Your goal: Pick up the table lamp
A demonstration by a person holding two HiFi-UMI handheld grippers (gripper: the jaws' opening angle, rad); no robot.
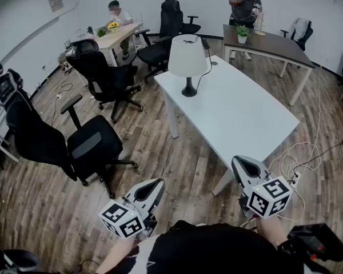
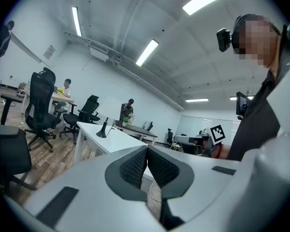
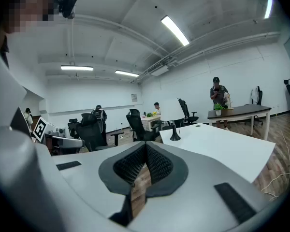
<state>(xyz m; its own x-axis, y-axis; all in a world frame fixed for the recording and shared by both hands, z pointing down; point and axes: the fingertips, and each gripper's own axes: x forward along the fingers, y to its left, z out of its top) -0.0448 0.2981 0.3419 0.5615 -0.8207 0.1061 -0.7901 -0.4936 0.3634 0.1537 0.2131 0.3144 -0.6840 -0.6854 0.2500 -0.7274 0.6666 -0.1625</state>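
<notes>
**While both pairs of jaws are shut, the table lamp (image 1: 188,56) stands well ahead of them**

As the head view shows, the left gripper (image 1: 158,182) and the right gripper (image 1: 240,163) hang low over the wooden floor (image 1: 160,136), near the close end of the white table (image 1: 246,119); the lamp stands upright at the table's far end, well ahead of both sets of fingertips and roughly between them, with a white shade over a dark stem and base; black office chairs (image 1: 91,144) stand ahead and to the left of the left fingers.

Where the left gripper view looks along its jaws, the textured pads (image 2: 134,167) are pressed together with nothing between them; the lamp's dark base sits up and to the left of the fingertips, far beyond them on the tabletop.

Where the right gripper view looks along its jaws, the pads (image 3: 130,166) meet at their tips and pinch nothing; floor shows through the slit below them; the lamp stands just right of the fingertips and above them, well apart, on the far part of the table.
</notes>
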